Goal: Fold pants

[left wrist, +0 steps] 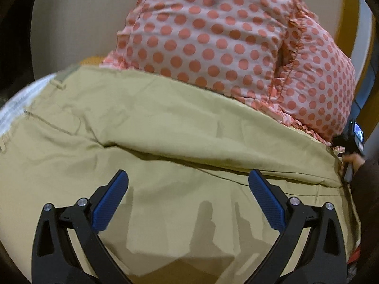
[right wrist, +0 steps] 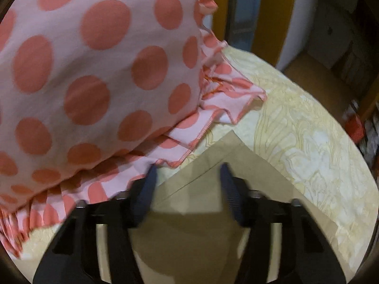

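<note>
Khaki pants (left wrist: 165, 123) lie spread flat, one leg folded over the other, with the waistband at the far left. My left gripper (left wrist: 188, 177) is open just above the pants' middle, holding nothing. In the right wrist view the hem corner of the pants (right wrist: 213, 165) lies on the bed. My right gripper (right wrist: 188, 168) is open over that corner, its fingers on either side of the hem, not closed on the cloth. The right gripper also shows in the left wrist view (left wrist: 350, 165) at the pants' far right end.
A pink pillow with coral polka dots and ruffled edges (left wrist: 225, 40) (right wrist: 83, 71) lies right behind the pants. A pale yellow patterned bedsheet (right wrist: 308, 130) covers the bed, whose edge drops off to the floor (right wrist: 319, 71) at the right.
</note>
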`<action>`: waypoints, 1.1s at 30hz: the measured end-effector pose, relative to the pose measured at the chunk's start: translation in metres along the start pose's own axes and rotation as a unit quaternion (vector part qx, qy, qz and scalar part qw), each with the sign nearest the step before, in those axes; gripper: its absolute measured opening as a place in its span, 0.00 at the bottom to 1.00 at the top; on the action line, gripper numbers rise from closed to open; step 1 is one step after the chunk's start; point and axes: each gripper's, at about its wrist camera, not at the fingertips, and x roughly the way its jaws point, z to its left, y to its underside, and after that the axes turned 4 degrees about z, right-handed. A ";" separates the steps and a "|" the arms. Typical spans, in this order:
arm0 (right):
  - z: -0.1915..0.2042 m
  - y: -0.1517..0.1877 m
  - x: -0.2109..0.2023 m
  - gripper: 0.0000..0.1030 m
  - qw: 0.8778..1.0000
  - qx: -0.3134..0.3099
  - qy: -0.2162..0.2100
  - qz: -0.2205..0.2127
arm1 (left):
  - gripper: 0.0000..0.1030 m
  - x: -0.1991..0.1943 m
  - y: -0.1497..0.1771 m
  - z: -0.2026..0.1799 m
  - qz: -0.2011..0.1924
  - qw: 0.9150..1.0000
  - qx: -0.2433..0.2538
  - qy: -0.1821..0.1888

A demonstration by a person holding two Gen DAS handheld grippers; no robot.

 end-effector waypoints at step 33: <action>-0.188 0.195 -0.091 0.11 0.913 0.223 -0.341 0.010 | 0.98 -0.066 -0.016 0.007 -0.105 0.994 0.019 -0.018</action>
